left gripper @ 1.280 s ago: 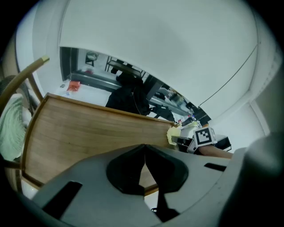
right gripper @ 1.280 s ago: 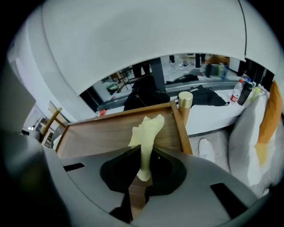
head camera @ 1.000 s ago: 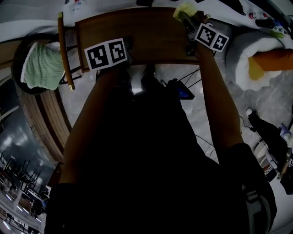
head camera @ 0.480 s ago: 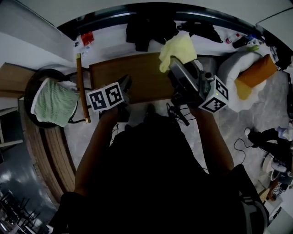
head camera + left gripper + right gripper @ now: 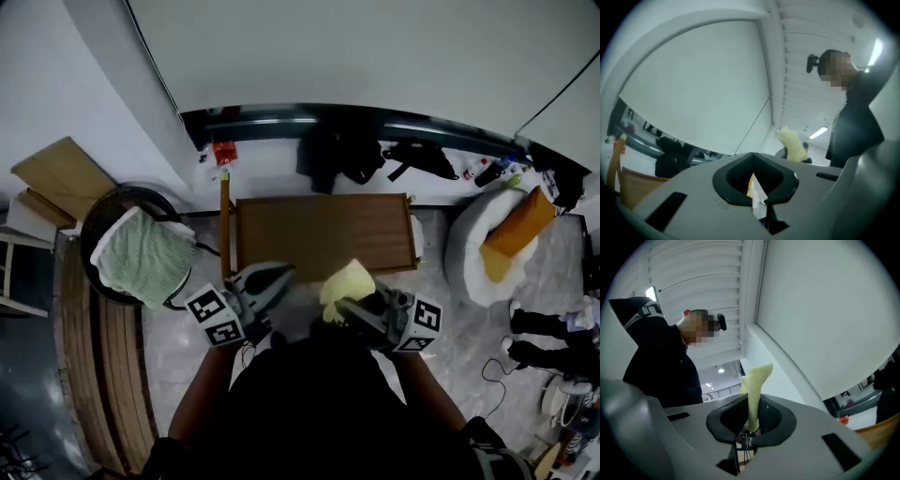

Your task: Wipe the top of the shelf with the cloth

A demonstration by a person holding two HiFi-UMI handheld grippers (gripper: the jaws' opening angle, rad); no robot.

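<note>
The wooden shelf top (image 5: 323, 230) lies bare below me, against the wall. My right gripper (image 5: 354, 302) is held close to my body, short of the shelf's near edge, shut on the yellow cloth (image 5: 345, 283). In the right gripper view the cloth (image 5: 754, 390) stands up from between the closed jaws of that gripper (image 5: 751, 414), which points up at the wall and ceiling. My left gripper (image 5: 272, 278) is beside it, also off the shelf. Its jaws (image 5: 752, 164) meet with nothing held. The cloth (image 5: 792, 144) shows beyond them.
A round chair with a green towel (image 5: 141, 258) stands left of the shelf, with a wooden pole (image 5: 225, 225) between them. A white beanbag with an orange cushion (image 5: 511, 239) sits at the right. Dark bags (image 5: 342, 155) lie along the wall, wooden boards (image 5: 56, 173) at far left.
Both grippers have drawn back from the shelf top toward my body and tipped upward. The cloth has come off the shelf's far right corner. The head view now takes in much more of the room.
</note>
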